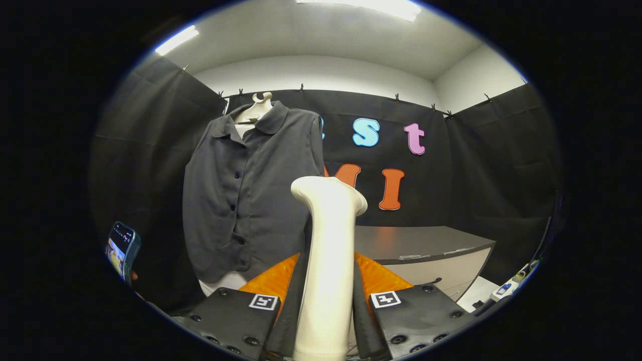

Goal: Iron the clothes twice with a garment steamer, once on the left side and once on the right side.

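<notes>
the garment steamer [328,250] stands upright between the fingers of the gripper [326,281], which clamp it from both sides; its lower end runs out of sight below them, and its nozzle face is turned away toward the shirt [241,200], so it cannot be seen. the steamer's body covers the shirt's lower right corner. the mannequin [256,110] under the shirt shows as a neck and a pale patch below the hem. a phone [122,248] beside the shirt is partly cut off, its screen too small to make out. small items [511,283] past the counter [426,248] are too tiny to identify.
</notes>
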### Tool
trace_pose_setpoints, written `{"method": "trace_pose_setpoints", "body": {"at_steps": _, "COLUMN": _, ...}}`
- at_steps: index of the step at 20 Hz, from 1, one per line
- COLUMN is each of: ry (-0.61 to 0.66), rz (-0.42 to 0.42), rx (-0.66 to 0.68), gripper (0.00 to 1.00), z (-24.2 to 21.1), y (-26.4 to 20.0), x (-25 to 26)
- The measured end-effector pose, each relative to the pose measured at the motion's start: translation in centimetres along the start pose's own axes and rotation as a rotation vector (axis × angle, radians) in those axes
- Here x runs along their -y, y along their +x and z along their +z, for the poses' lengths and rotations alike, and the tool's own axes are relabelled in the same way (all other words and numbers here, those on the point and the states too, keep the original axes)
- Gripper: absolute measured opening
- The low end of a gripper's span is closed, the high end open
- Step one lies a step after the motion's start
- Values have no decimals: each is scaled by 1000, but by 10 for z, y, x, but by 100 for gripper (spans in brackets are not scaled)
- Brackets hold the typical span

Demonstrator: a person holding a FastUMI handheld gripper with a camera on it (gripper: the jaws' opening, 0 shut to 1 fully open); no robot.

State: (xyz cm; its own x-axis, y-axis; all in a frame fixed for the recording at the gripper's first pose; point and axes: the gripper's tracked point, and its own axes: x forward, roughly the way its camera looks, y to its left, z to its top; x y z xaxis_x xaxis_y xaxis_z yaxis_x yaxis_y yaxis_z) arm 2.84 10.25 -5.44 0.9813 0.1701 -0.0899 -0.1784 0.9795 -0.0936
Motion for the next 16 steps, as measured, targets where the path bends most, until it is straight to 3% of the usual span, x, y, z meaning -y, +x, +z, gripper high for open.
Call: {"method": "trace_pose_setpoints", "body": {"at_steps": 16, "ry": -22, "rz": 7, "rx": -23, "gripper": 53, "z": -8, "y": 24, "x": -23}}
